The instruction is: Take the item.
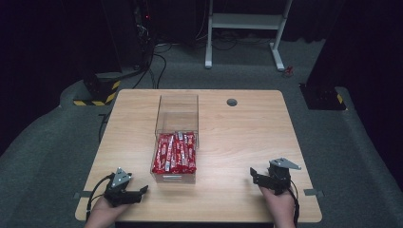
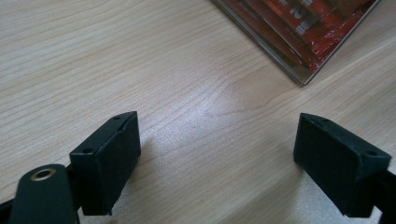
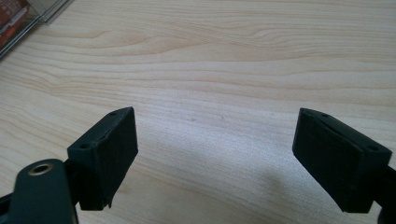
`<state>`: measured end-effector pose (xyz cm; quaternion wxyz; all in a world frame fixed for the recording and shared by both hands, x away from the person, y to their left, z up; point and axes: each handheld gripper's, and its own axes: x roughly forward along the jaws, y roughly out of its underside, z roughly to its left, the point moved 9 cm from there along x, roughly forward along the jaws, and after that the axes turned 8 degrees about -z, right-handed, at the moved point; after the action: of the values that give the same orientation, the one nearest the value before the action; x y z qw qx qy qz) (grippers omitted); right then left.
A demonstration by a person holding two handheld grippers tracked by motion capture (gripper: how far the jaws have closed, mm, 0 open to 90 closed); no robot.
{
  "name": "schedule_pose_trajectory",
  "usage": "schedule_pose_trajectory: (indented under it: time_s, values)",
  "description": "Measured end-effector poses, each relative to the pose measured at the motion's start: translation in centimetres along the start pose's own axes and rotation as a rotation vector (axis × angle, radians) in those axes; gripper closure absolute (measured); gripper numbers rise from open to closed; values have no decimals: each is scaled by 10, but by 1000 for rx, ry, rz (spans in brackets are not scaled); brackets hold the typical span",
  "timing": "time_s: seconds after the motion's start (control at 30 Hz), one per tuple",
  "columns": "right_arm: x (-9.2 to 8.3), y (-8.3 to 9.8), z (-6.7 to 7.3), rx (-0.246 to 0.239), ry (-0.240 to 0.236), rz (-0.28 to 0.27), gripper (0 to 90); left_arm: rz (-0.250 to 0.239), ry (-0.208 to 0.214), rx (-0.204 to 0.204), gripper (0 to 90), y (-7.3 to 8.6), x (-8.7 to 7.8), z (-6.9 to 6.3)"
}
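A clear plastic box (image 1: 177, 114) stands in the middle of the wooden table (image 1: 237, 137). Its near half holds several red snack packets (image 1: 175, 152). My left gripper (image 1: 141, 192) rests near the table's front left edge, open, with bare wood between its jaws. The box corner with red packets (image 2: 303, 28) lies beyond it to the upper right. My right gripper (image 1: 254, 175) sits at the front right, open and holding nothing. In the right gripper view a box corner (image 3: 28, 18) shows at the top left.
A round grey grommet (image 1: 231, 102) is set in the table's far side. Beyond the table are a white desk frame (image 1: 247, 23), cables on the grey carpet and black stands with yellow-black striped bases (image 1: 97, 92).
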<state>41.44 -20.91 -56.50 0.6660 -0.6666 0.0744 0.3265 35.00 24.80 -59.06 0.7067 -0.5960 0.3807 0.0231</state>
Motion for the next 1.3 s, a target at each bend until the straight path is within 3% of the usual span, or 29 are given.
schedule_pose_trajectory:
  time_s: [0.67, 0.93, 1.03, 1.3]
  values:
    - [-5, -16, 20, -81, -38, -67, 141, 1, 6, 0, 153, -1, 2, 0]
    - [-3, -18, 33, -110, -67, -59, 144, 0, 7, 7, 152, -2, 3, 1]
    - [-2, -23, 44, -137, -83, -63, 159, 2, 8, 10, 152, -2, 3, 1]
    - [1, -30, 55, -146, -90, -76, 162, 1, 13, 10, 151, -3, 4, 0]
